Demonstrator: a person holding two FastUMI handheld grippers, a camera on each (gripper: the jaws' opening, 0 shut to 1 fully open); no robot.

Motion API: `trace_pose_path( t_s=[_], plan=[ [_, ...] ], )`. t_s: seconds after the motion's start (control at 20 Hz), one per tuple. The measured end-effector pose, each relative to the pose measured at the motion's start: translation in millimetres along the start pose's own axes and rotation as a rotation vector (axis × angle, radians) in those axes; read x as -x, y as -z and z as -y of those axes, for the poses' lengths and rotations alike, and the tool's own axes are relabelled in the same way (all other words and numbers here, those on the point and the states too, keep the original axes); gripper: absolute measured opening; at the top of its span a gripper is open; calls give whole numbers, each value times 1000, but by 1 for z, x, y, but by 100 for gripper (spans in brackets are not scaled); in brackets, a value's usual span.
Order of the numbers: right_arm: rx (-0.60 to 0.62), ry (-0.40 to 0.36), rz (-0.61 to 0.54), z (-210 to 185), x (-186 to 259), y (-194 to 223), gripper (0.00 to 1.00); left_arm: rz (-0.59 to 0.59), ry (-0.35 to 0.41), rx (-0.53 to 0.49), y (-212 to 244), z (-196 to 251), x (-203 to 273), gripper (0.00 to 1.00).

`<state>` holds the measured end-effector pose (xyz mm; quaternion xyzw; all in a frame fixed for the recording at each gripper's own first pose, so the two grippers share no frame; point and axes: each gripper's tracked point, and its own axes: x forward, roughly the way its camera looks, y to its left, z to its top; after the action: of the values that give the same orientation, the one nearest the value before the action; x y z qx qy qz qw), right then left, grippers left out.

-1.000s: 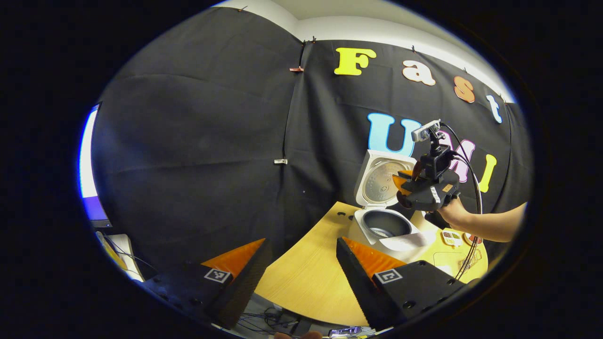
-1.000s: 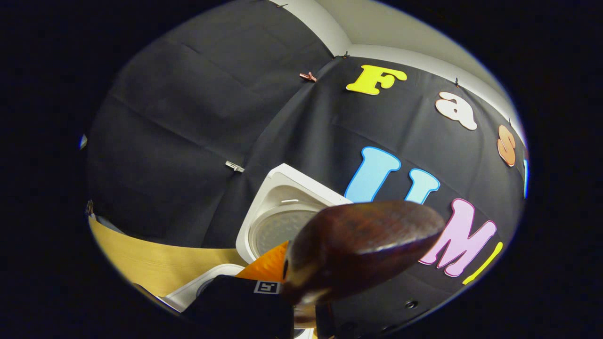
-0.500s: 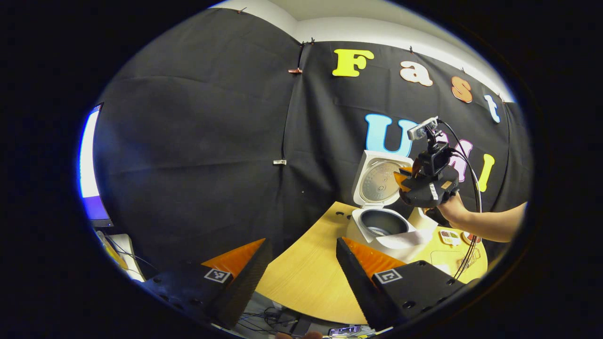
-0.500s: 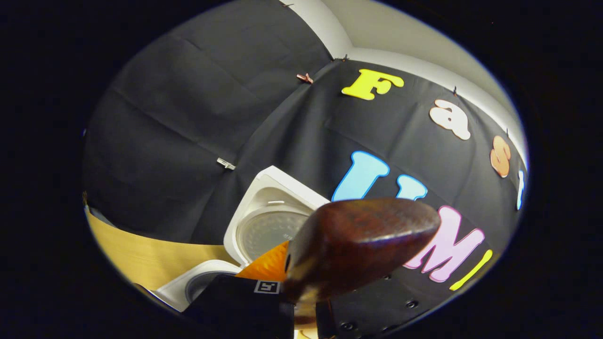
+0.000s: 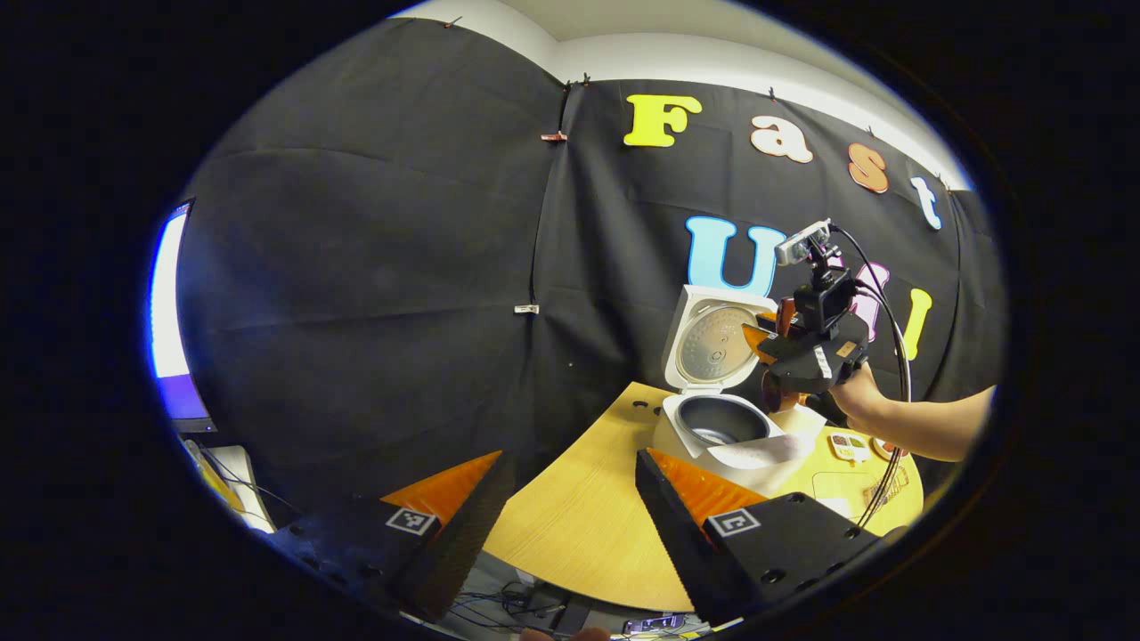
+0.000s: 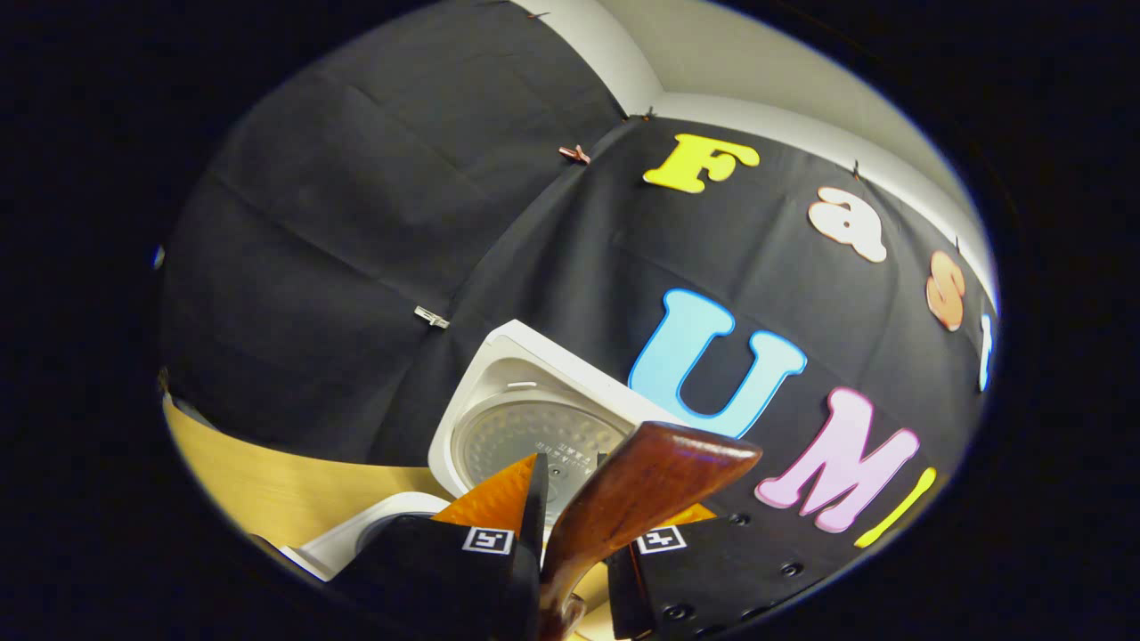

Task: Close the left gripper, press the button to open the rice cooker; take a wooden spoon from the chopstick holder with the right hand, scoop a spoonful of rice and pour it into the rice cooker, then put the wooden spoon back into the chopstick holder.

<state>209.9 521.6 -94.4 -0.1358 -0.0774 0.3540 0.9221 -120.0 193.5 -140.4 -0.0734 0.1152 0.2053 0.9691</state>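
Observation:
The white rice cooker (image 5: 712,427) stands on the wooden table (image 5: 579,525) with its lid (image 5: 712,343) up and its dark inner pot uncovered. The lid (image 6: 534,427) also shows in the right gripper view. My right gripper (image 5: 757,343), held by a hand, hovers just right of the pot, level with the lid. This right gripper (image 6: 606,499) is shut on the brown wooden spoon (image 6: 659,472), whose broad end stands edge-on ahead of the fingers. The spoon (image 5: 773,392) also pokes out under that gripper. My left gripper (image 5: 565,499) is open and holds nothing, low over the table's near side.
A lit monitor (image 5: 169,312) stands at the far left. Small flat items (image 5: 850,445) lie on the table right of the cooker, under the person's forearm (image 5: 926,423). Cables hang from the right gripper and lie below the table's front edge.
The right gripper has rolled, so the spoon's broad end went from broadside to edge-on, and part of the spoon now shows below that gripper beside the pot. The left gripper stayed open.

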Motion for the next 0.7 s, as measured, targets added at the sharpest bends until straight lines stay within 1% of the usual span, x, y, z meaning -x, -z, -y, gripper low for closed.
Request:
trace_pose_path(
  t_s=[0.05, 0.1, 0.15, 0.3, 0.4, 0.65, 0.7],
  plan=[
    [-60, -10, -15, 0, 2, 2, 31, 0, -1, 1, 0, -1, 1, 95],
    [-101, 2, -22, 7, 5, 2, 26, -1, -1, 1, 1, -1, 1, 95],
    [-140, 11, -16, 17, 9, -2, 24, -1, -1, 1, 0, -1, 1, 95],
    [-219, 50, 17, 46, 25, -14, 23, 6, 8, -11, -4, 5, 1, 96],
    [-268, 76, 33, 68, 40, -18, 23, 9, 20, -15, -7, 11, 0, 95],
    [-357, 132, 51, 123, 88, -17, 23, 20, 73, -28, -14, 40, -4, 95],
    [-374, 143, 54, 133, 98, -16, 23, 21, 87, -30, -15, 47, -5, 96]
  ],
)
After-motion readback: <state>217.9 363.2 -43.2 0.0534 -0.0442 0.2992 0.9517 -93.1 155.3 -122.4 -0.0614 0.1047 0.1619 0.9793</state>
